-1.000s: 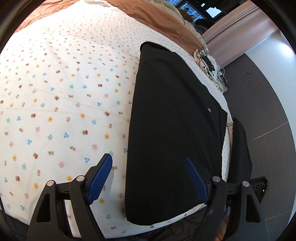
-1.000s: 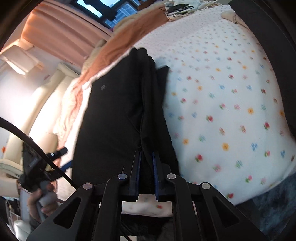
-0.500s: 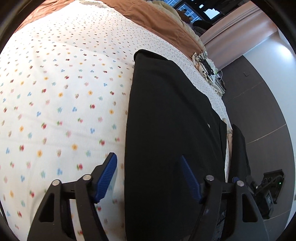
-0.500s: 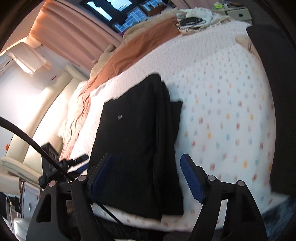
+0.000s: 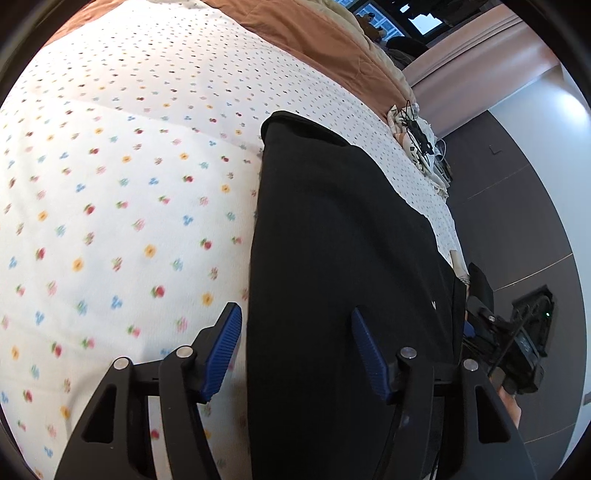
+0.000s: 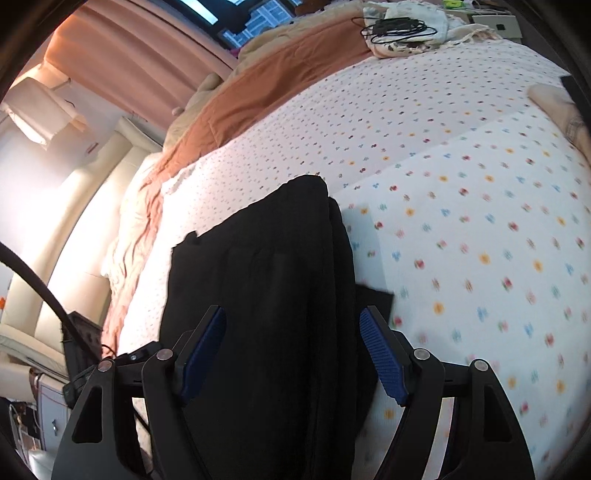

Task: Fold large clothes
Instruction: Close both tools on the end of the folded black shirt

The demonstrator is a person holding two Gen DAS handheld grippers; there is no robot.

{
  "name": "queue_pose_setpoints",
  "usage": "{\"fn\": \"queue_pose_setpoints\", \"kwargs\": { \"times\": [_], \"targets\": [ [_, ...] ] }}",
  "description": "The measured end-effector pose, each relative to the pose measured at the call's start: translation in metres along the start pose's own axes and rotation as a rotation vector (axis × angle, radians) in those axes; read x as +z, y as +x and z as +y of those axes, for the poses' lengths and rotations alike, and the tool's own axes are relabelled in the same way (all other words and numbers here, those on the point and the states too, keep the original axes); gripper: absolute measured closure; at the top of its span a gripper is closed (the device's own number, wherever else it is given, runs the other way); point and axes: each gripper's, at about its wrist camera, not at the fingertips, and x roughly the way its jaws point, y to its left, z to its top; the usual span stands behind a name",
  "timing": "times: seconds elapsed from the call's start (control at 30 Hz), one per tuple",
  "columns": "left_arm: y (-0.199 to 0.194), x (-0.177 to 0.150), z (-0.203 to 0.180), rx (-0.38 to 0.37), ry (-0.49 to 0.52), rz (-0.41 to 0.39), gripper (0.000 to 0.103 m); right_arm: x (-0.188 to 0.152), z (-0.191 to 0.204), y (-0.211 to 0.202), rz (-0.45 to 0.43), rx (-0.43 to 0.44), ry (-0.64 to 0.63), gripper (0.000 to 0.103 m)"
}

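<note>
Lying folded lengthwise into a long strip, the large black fabric garment (image 5: 343,258) rests on the bed with the white flower-dotted sheet (image 5: 122,177), along the side edge of the mattress and reaching toward the rust-brown blanket (image 6: 280,77) at the far end. A second ago the right gripper (image 6: 291,350) was pinched shut on a raised ridge of this cloth; its blue-padded fingers (image 6: 382,354) now stand spread, having sprung wide and then eased inward a little, with the garment below the gap and no pad pressing on it. The ridge has dropped back into a flat fold. The left gripper (image 5: 295,354) also has its fingers (image 5: 223,347) spread apart, the jaws having just been closing somewhat; one pad hangs over the sheet, the other over the black cloth, neither gripping. More of the garment fills the left view than before.

The near end of the garment is cut off by the lower frame edge and by the gripper bodies in both views. Whether the pads touch the fabric cannot be told. Motion blur softens the sheet's pattern. A tangle of dark cables (image 6: 391,29) lies on pale cloth at the far corner of the bed
</note>
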Motion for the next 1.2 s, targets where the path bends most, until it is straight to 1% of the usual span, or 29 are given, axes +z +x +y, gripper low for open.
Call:
{"fn": "queue_pose_setpoints", "kwargs": {
  "times": [0.03, 0.07, 0.1, 0.13, 0.17, 0.23, 0.33, 0.4, 0.47, 0.5, 0.53, 0.57, 0.6, 0.63, 0.83, 1.0, 1.13, 1.2],
  "targets": [
    [0.002, 0.002, -0.001, -0.003, -0.002, 0.002, 0.042, 0.003, 0.000, 0.006, 0.006, -0.006, -0.006, 0.057],
    [0.006, 0.005, -0.003, -0.007, -0.004, 0.008, 0.045, 0.005, -0.001, 0.012, 0.014, -0.011, -0.008, 0.077],
    [0.007, 0.006, -0.005, -0.005, -0.002, 0.009, 0.045, 0.006, -0.002, 0.014, 0.019, -0.010, -0.005, 0.084],
    [0.008, 0.008, -0.008, 0.001, 0.004, 0.009, 0.045, 0.006, -0.003, 0.016, 0.019, -0.008, -0.006, 0.092],
    [0.008, 0.008, -0.012, 0.005, 0.016, 0.010, 0.045, 0.006, -0.003, 0.015, 0.012, -0.010, -0.015, 0.098],
    [0.008, 0.008, -0.019, 0.003, 0.040, 0.008, 0.045, 0.003, -0.004, 0.011, -0.009, -0.024, -0.040, 0.099],
    [0.009, 0.009, -0.028, 0.008, 0.072, 0.005, 0.045, -0.005, -0.019, 0.009, -0.003, -0.046, -0.001, 0.099],
    [0.010, 0.009, -0.031, 0.020, 0.075, 0.008, 0.045, -0.008, -0.026, 0.010, 0.016, -0.032, 0.027, 0.099],
    [0.009, 0.008, -0.032, 0.030, 0.081, 0.009, 0.045, -0.009, -0.030, 0.005, 0.022, 0.000, 0.056, 0.094],
    [0.009, 0.008, -0.032, 0.033, 0.083, 0.009, 0.045, -0.008, -0.031, 0.003, 0.033, 0.005, 0.070, 0.090],
    [0.009, 0.008, -0.032, 0.033, 0.082, 0.008, 0.045, -0.007, -0.032, 0.000, 0.044, -0.003, 0.079, 0.073],
    [0.009, 0.009, -0.032, 0.032, 0.081, 0.008, 0.045, -0.006, -0.033, -0.002, 0.045, -0.009, 0.083, 0.050],
    [0.008, 0.009, -0.031, 0.031, 0.080, 0.007, 0.045, -0.006, -0.034, -0.005, 0.041, -0.001, 0.086, 0.040],
    [0.008, 0.009, -0.031, 0.030, 0.080, 0.007, 0.045, -0.006, -0.036, -0.008, 0.039, 0.017, 0.090, 0.033],
    [0.009, 0.008, -0.035, 0.041, 0.091, 0.005, 0.045, -0.012, -0.053, -0.003, 0.090, 0.072, 0.151, 0.033],
    [0.010, 0.007, -0.037, 0.039, 0.094, 0.006, 0.045, -0.013, -0.061, 0.016, 0.167, 0.182, 0.208, 0.033],
    [0.010, 0.008, -0.038, 0.036, 0.093, 0.009, 0.045, -0.001, -0.062, 0.037, 0.200, 0.249, 0.240, 0.033],
    [0.011, 0.009, -0.037, 0.041, 0.096, 0.013, 0.045, 0.004, -0.060, 0.045, 0.203, 0.260, 0.245, 0.045]
  ]
}}
